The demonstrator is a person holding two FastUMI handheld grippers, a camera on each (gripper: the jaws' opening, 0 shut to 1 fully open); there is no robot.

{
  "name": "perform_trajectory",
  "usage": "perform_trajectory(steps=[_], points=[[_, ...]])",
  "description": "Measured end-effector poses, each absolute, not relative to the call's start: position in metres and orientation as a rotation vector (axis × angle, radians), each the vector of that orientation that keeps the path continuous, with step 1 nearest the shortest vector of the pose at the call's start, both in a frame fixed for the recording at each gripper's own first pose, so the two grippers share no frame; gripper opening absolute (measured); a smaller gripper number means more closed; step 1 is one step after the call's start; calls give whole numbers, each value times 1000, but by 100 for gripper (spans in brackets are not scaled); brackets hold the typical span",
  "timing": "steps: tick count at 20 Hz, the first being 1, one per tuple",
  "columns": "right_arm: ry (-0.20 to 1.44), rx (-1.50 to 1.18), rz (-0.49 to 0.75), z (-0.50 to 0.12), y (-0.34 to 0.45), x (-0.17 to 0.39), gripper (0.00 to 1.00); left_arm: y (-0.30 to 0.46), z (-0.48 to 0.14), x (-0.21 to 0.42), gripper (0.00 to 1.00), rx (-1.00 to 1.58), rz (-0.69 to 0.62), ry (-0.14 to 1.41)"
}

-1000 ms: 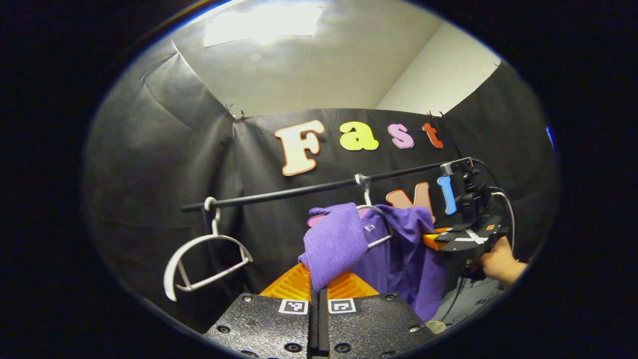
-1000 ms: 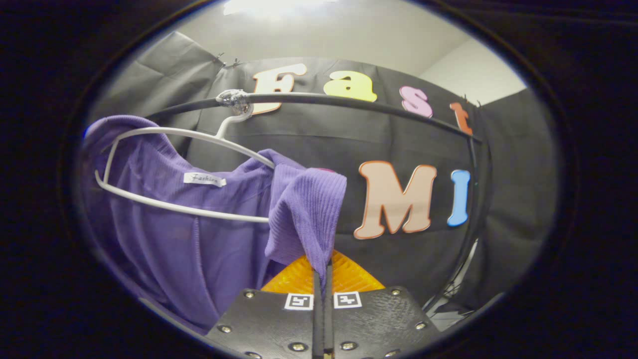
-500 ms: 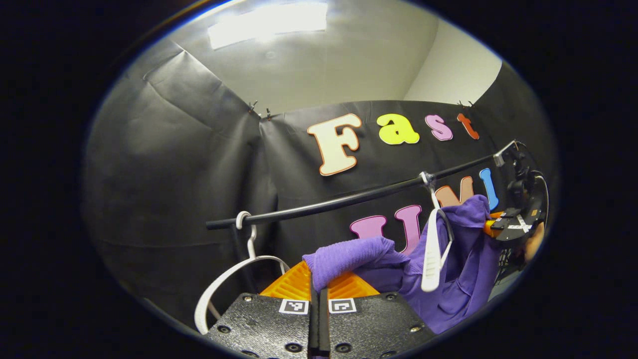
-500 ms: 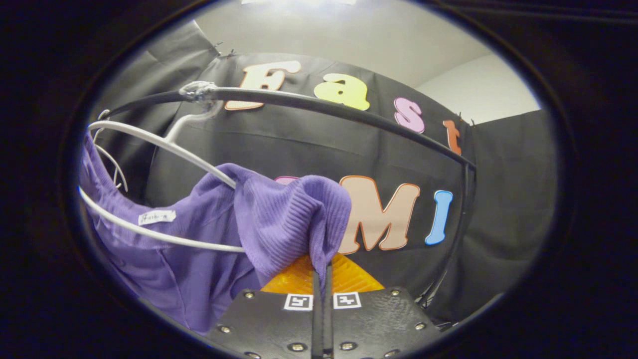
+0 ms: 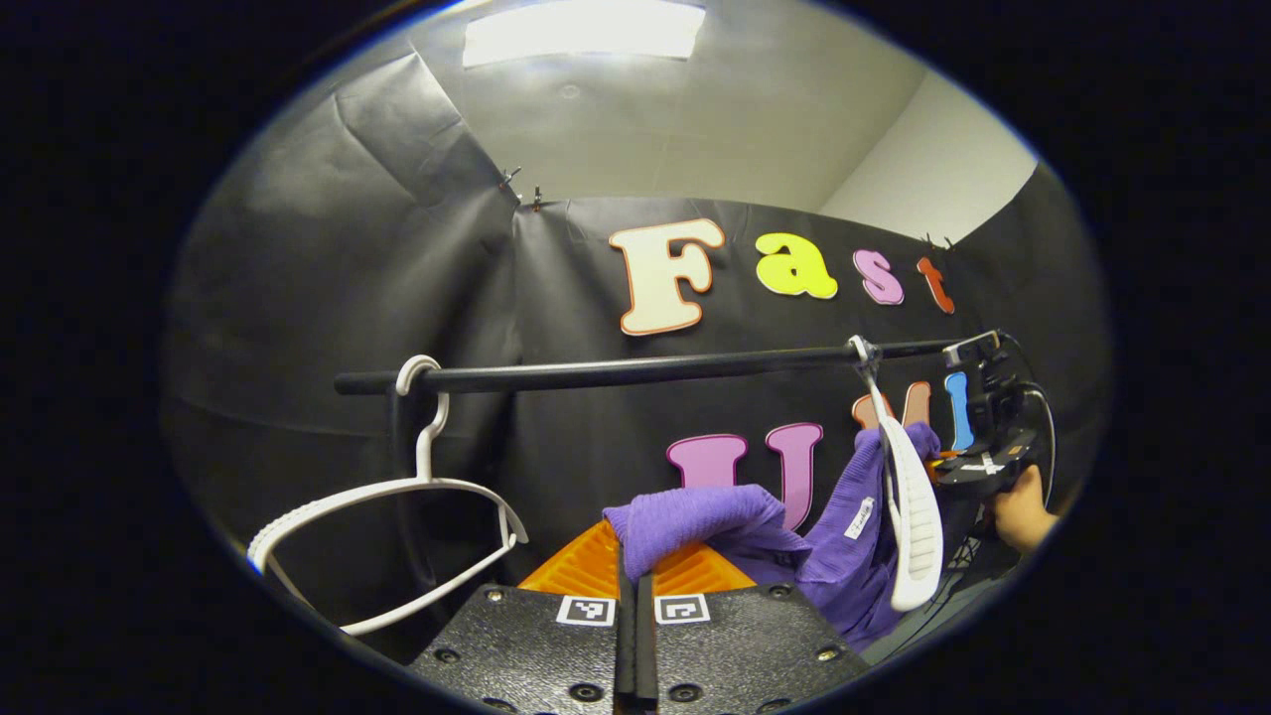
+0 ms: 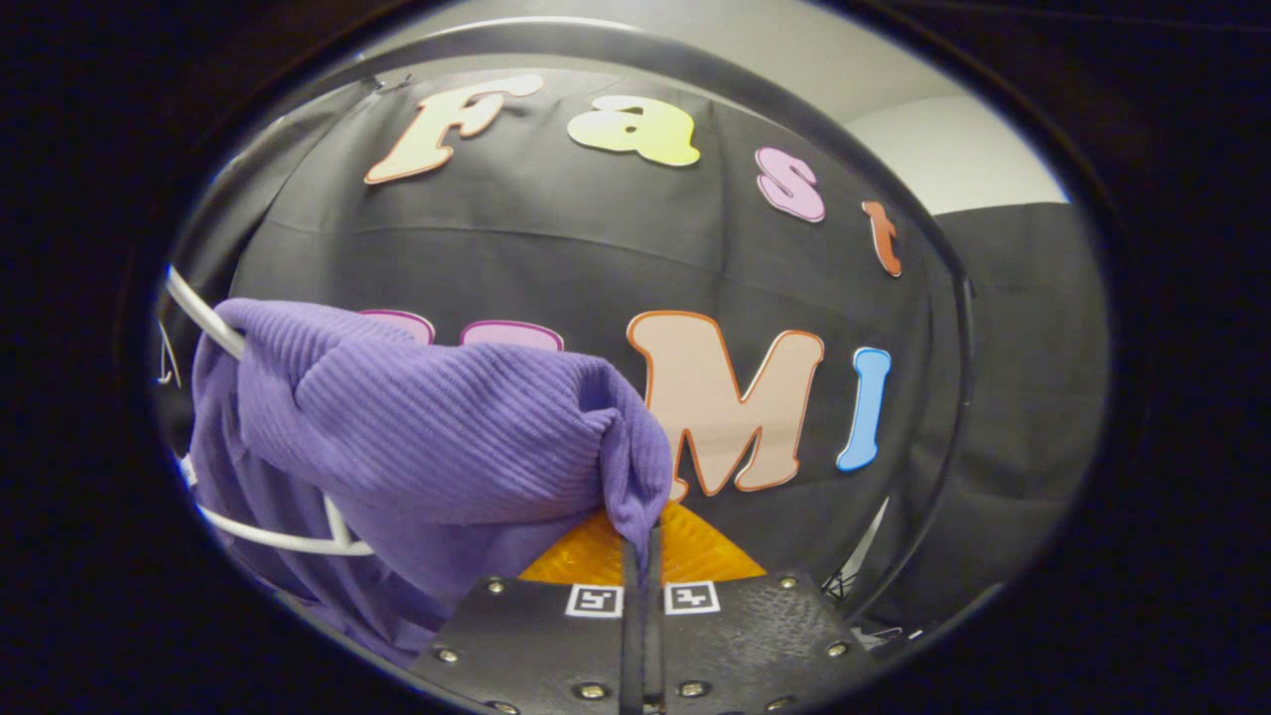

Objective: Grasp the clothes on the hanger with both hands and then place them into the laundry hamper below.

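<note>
Gripping the purple sweater [image 5: 695, 516] at both ends, left tool [image 5: 635, 596] and right tool [image 6: 640, 571] pinch it beside the white hanger [image 5: 914, 516].

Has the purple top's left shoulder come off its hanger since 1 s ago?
Yes. The top has slid off the hanger, which has swung edge-on under the rail.

Right gripper view. The right gripper [image 6: 640, 571] has its two fingers pressed together on a fold of the purple ribbed garment [image 6: 437, 427], which bunches up from the fingertips toward the left. A white hanger [image 6: 268, 536] passes partly beneath the cloth at the left edge. A black rail [image 6: 755, 94] arches overhead, curving down the right side before the black cloth wall
</note>
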State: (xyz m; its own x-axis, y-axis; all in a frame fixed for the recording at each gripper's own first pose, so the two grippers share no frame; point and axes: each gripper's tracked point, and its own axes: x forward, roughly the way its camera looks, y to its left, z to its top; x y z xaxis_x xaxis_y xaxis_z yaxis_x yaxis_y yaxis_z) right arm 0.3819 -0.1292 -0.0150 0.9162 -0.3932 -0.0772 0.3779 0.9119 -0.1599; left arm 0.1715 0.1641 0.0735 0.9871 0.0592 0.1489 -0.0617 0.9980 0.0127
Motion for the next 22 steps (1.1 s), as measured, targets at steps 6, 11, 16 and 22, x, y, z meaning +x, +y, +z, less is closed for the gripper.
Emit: perform_trajectory(steps=[6, 11, 16, 22], points=[[202, -128, -392, -88, -141, 412, 1, 159, 28, 199, 0, -47, 15, -94], [229, -64, -356, -149, -137, 405, 1, 148, -29, 212, 1, -113, -10, 1], [177, -68, -285, -148, -104, 379, 1, 151, -35, 204, 1, -106, 1, 8], [114, -46, -232, -104, -70, 335, 1, 151, -4, 172, 0, -79, 27, -45]])
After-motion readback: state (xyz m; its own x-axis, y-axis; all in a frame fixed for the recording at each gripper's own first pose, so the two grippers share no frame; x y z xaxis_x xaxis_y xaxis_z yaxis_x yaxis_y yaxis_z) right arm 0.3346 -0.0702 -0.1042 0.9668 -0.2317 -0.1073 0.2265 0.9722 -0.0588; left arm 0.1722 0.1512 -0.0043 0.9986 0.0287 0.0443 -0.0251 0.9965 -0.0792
